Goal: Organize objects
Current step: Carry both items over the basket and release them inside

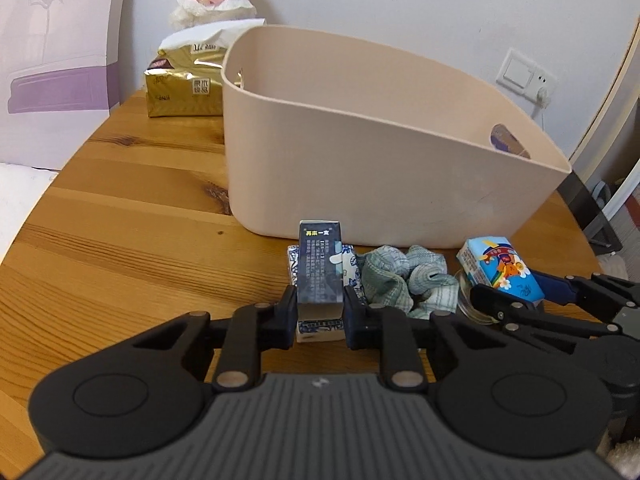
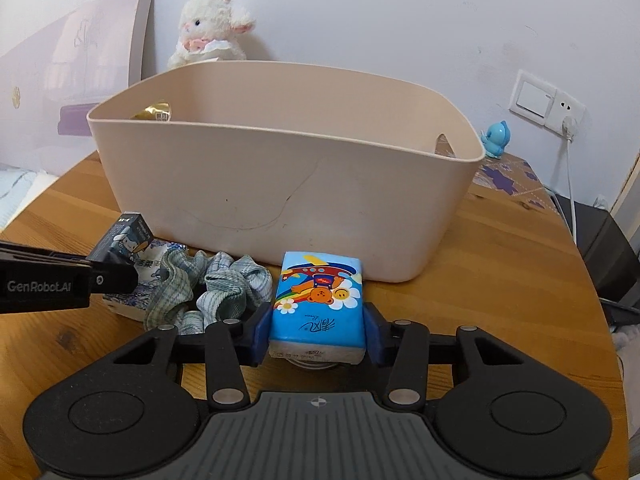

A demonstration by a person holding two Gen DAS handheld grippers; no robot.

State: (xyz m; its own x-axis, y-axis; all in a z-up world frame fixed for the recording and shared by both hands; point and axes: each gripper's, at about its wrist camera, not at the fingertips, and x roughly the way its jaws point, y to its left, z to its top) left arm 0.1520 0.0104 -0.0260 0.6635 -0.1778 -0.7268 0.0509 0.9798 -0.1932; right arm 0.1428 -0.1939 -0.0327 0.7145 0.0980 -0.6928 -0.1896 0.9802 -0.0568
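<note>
My left gripper (image 1: 320,312) is shut on a dark box (image 1: 320,268) with white print, held above a blue-and-white patterned pack (image 1: 354,264) on the wooden table (image 1: 132,232). My right gripper (image 2: 317,330) is shut on a blue cartoon tissue pack (image 2: 318,300), which also shows in the left wrist view (image 1: 500,266); a clear round lid (image 1: 464,296) lies under it. A crumpled green-checked cloth (image 2: 216,292) lies between the two packs. A beige plastic bin (image 2: 280,184) stands just behind them; its inside is mostly hidden.
A gold tissue pack (image 1: 184,80) and a white plush lamb (image 2: 208,32) sit behind the bin at the wall. A small blue toy (image 2: 496,138) stands at the back right on a patterned mat (image 2: 508,180). The table edge curves close on the right.
</note>
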